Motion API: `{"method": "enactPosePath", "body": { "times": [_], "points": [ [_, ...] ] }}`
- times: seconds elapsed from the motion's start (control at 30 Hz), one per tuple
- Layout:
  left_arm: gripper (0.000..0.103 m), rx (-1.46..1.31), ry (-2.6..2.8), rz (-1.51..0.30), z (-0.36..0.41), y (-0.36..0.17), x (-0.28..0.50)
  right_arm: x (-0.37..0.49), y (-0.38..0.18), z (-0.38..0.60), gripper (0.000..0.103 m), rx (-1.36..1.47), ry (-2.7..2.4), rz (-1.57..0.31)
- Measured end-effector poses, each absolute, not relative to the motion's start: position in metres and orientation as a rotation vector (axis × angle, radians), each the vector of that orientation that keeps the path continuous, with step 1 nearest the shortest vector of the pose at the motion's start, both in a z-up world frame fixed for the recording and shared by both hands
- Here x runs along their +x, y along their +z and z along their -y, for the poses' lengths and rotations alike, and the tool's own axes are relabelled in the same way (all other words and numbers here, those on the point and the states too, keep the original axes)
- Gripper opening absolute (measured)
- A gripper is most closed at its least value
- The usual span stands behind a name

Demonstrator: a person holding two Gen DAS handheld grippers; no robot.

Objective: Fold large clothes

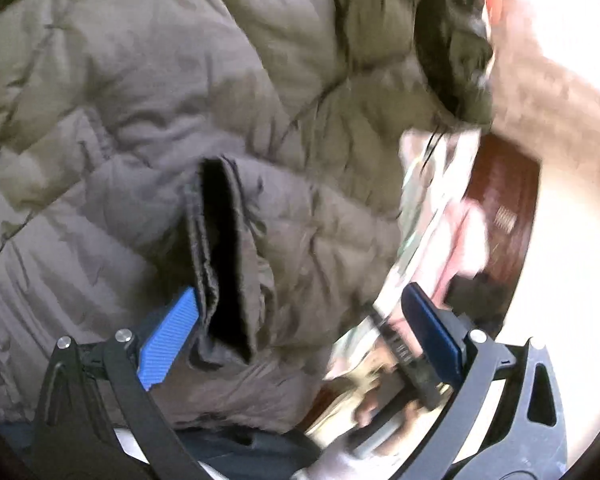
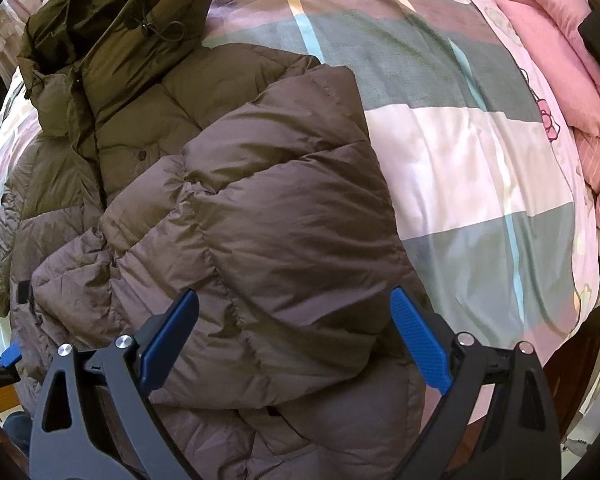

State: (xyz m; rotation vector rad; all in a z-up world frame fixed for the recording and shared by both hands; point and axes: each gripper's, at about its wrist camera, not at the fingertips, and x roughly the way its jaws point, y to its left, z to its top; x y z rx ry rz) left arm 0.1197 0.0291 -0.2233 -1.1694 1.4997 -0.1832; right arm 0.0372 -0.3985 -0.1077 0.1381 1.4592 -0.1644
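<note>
Puffer jacket (image 2: 228,184) lies on the bed, on a checked bedsheet (image 2: 460,152); hood (image 2: 112,20) at the far end, olive top, grey-brown lower part. One sleeve (image 2: 268,208) is folded across the front of the jacket.

Right gripper (image 2: 294,336) hovers low over that folded sleeve, pointing along it toward the hood. Jaws wide apart, blue pads on either side of the sleeve's width, nothing pinched.

Left gripper (image 1: 300,336) is tilted over the other side of the jacket, near the bed edge. Its jaws are also spread wide. The other sleeve's cuff (image 1: 224,256), dark opening showing, sits between the fingers, right against the left blue pad (image 1: 170,340), not clamped. This view is motion-blurred.

Pink quilt (image 2: 548,40) is bunched at the far side of the bed, well apart from the jacket.
</note>
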Motion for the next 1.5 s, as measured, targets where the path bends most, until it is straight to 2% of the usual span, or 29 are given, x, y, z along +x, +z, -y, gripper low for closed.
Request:
{"method": "enactPosePath", "body": {
  "times": [0.1,0.13,0.17,0.2,0.23,0.37,0.47,0.53,0.63,0.7,0.73,0.83,0.9,1.0,1.1,1.13,1.2,1.27,1.43,1.5],
  "points": [
    [0.098,-1.001,-0.175,-1.597,0.0,-0.234,0.121,0.044,-0.11,0.388,0.096,0.118,-0.146,-1.457],
    [0.081,-0.956,-0.171,-1.61,0.005,-0.238,0.122,0.045,-0.11,0.385,0.096,0.109,-0.137,-1.453],
    [0.051,-0.886,-0.171,-1.63,0.013,-0.242,0.124,0.047,-0.111,0.382,0.096,0.105,-0.13,-1.449],
    [0.037,-0.836,-0.171,-1.644,0.016,-0.244,0.127,0.047,-0.11,0.38,0.096,0.101,-0.126,-1.444],
    [0.013,-0.766,-0.167,-1.644,0.02,-0.245,0.132,0.049,-0.11,0.378,0.096,0.099,-0.125,-1.439],
    [0.007,-0.477,-0.043,-1.441,0.024,-0.229,0.167,0.055,-0.111,0.38,0.096,0.129,-0.139,-1.423],
    [0.007,-0.262,0.004,-1.252,0.029,-0.206,0.193,0.059,-0.11,0.382,0.096,0.185,-0.122,-1.392],
    [0.007,-0.179,0.005,-1.193,0.036,-0.2,0.205,0.063,-0.113,0.381,0.096,0.206,-0.1,-1.369],
    [0.009,-0.156,0.026,-1.238,0.038,-0.211,0.216,0.071,-0.131,0.375,0.096,0.205,-0.09,-1.4],
    [0.011,-0.165,0.061,-1.295,0.031,-0.229,0.215,0.077,-0.156,0.368,0.086,0.214,-0.051,-1.463],
    [0.014,-0.146,0.075,-1.31,0.03,-0.235,0.216,0.079,-0.166,0.366,0.085,0.175,-0.073,-1.495],
    [0.021,-0.119,0.09,-1.343,0.029,-0.245,0.219,0.084,-0.194,0.367,0.084,0.047,-0.214,-1.557],
    [0.021,-0.125,0.092,-1.361,0.03,-0.247,0.22,0.086,-0.19,0.366,0.084,0.052,-0.241,-1.555],
    [0.021,-0.06,0.112,-1.323,0.032,-0.233,0.22,0.086,-0.158,0.351,0.084,0.034,-0.215,-1.435],
    [0.023,-0.005,0.137,-1.206,0.038,-0.206,0.216,0.088,-0.13,0.333,0.084,0.013,-0.166,-1.288],
    [0.027,0.008,0.135,-1.151,0.04,-0.195,0.215,0.091,-0.126,0.33,0.084,0.017,-0.154,-1.253],
    [0.027,0.002,0.107,-1.094,0.042,-0.185,0.217,0.098,-0.125,0.329,0.084,0.041,-0.135,-1.21],
    [0.027,-0.036,0.05,-1.152,0.044,-0.196,0.228,0.108,-0.135,0.331,0.084,0.057,-0.141,-1.216],
    [0.027,-0.121,0.021,-1.426,0.036,-0.259,0.243,0.128,-0.174,0.354,0.084,0.187,-0.208,-1.387],
    [0.03,-0.187,0.012,-1.438,0.022,-0.252,0.246,0.131,-0.17,0.357,0.085,0.257,-0.211,-1.397]
  ]
}}
